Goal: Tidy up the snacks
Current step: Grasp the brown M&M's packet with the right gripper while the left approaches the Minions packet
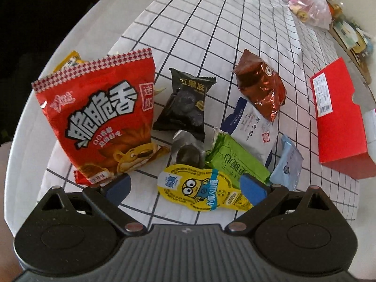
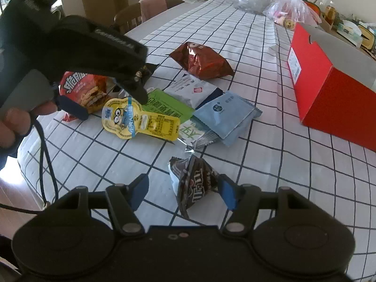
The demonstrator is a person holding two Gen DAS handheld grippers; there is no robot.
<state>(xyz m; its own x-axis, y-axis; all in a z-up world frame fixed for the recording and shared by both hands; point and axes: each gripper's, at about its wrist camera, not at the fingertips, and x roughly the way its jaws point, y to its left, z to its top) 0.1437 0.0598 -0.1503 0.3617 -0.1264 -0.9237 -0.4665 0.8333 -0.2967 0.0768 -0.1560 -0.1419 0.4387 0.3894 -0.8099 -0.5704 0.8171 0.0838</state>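
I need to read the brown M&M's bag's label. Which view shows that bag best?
The right wrist view: the brown M&M's bag lies close up between the right gripper's fingers, logo visible. The left wrist view does not show it.

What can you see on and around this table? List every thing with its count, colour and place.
red snack bag: 1, red, pile's left end
black packet: 1, black, pile's far middle
silver wrapper: 1, silver, in front of black packet
foil bag: 1, copper-brown, far right of pile
white packet: 1, white and navy, beside foil bag
green packet: 1, green, pile's middle
yellow pouch: 1, yellow, nearest edge
blue packets: stack, number unclear, pale blue, pile's right
chocolate packet: 1, dark brown, apart from pile
red box: 1, red, right side
checked cloth: 1, white, dark lines, covers table
plastic bags: 2, clear, far end
left gripper: black, blue pads, open around yellow pouch
right gripper: same, open around chocolate packet
hand: 1, holding left gripper
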